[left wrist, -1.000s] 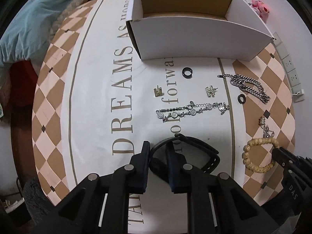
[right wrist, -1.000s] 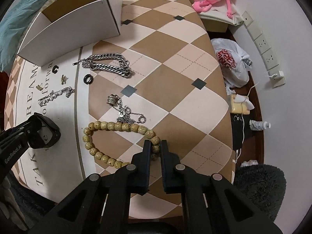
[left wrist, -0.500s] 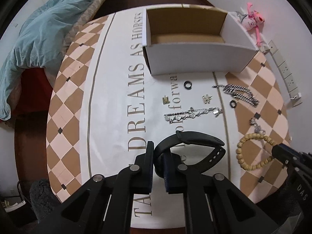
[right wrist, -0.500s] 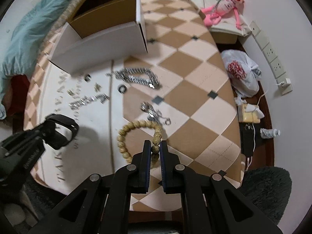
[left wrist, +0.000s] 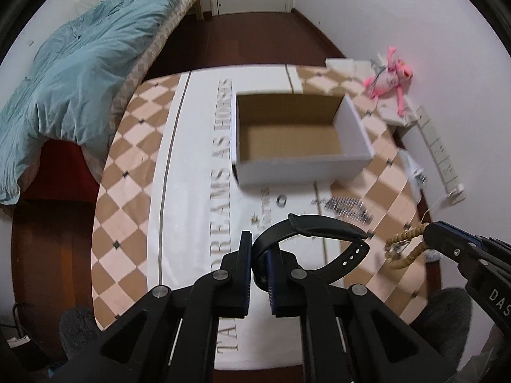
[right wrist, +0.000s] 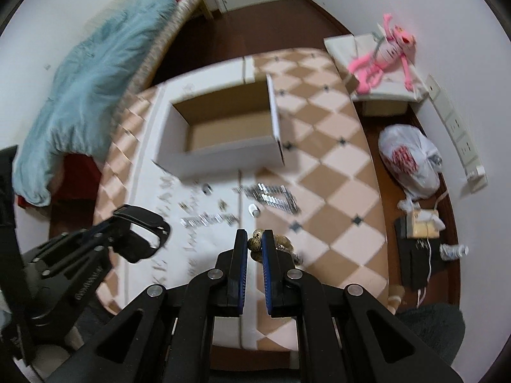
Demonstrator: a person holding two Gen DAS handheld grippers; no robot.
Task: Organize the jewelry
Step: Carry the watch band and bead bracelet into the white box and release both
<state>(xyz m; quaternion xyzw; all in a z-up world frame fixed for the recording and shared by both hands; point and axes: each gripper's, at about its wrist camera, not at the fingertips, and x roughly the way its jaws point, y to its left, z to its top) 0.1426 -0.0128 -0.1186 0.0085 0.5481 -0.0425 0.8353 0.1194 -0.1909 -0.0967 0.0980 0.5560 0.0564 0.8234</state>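
A bench covered in a tan-and-cream diamond cloth with a white lettered band fills the middle of both wrist views, seen from above. Near its far edge stands an open white cardboard box, and its brown floor looks bare in both views, so by this evidence no jewelry has yet been put away. At the lower centre of the left wrist view, the left tongs are closed on a black watch strap, which arches up clear of the cloth. At the lower centre of the right wrist view, the right tongs are clamped on a wooden bead bracelet, one speckled bead pinched between the blue pads while the rest hangs behind the right-hand finger. Both pieces appear lifted off the bench and sit below the box in the frame, not yet over it. Left lying on the cloth between tongs and box are a heavy silver chain, a thinner sparkling bracelet, a small dark ring and a few tiny pieces too blurred to name. The task seems to be at an early stage: two items in hand to be carried to the box, and several more to collect afterwards.
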